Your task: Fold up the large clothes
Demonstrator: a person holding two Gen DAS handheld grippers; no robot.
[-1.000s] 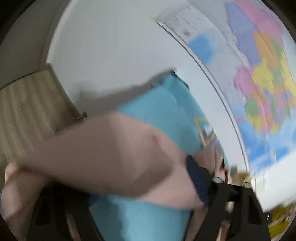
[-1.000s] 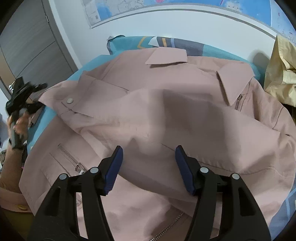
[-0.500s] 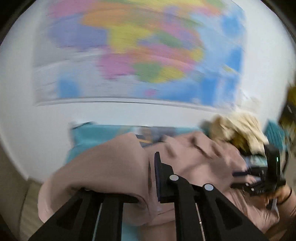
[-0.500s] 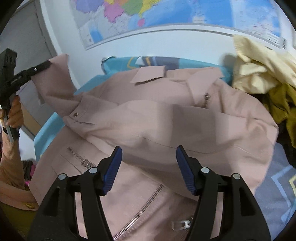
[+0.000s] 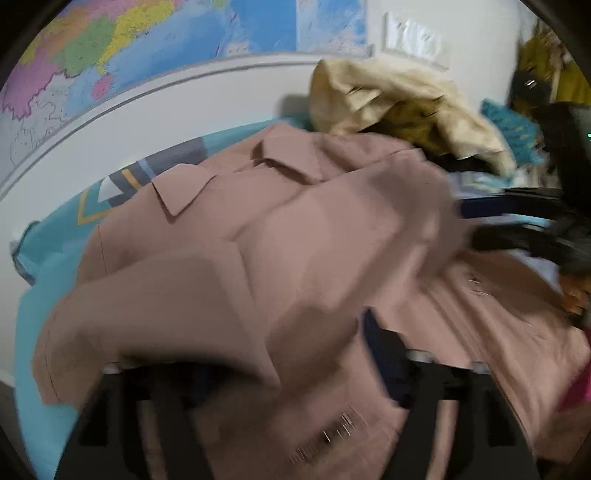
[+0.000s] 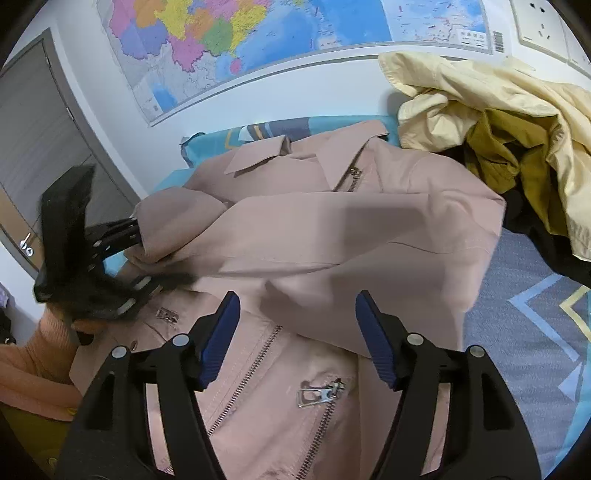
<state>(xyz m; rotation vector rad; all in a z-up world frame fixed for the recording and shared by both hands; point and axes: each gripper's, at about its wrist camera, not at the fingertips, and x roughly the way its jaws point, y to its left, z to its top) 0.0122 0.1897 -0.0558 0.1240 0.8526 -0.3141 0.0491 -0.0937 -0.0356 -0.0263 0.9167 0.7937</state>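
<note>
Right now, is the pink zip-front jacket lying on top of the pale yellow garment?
No, the pink zip-front jacket lies on the blue patterned bedspread, and the pale yellow garment is heaped beside it.

A bed [image 6: 524, 317] with a blue patterned cover carries a pink jacket [image 6: 332, 236] spread flat just ahead of the right hand-held gripper [image 6: 297, 332], and a heap of yellow clothes [image 6: 491, 110] beyond it to the right, beside the jacket

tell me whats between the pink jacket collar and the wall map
In the right wrist view, a strip of teal patterned bedspread and bare white wall separate the pink jacket's collar from the wall map.
</note>
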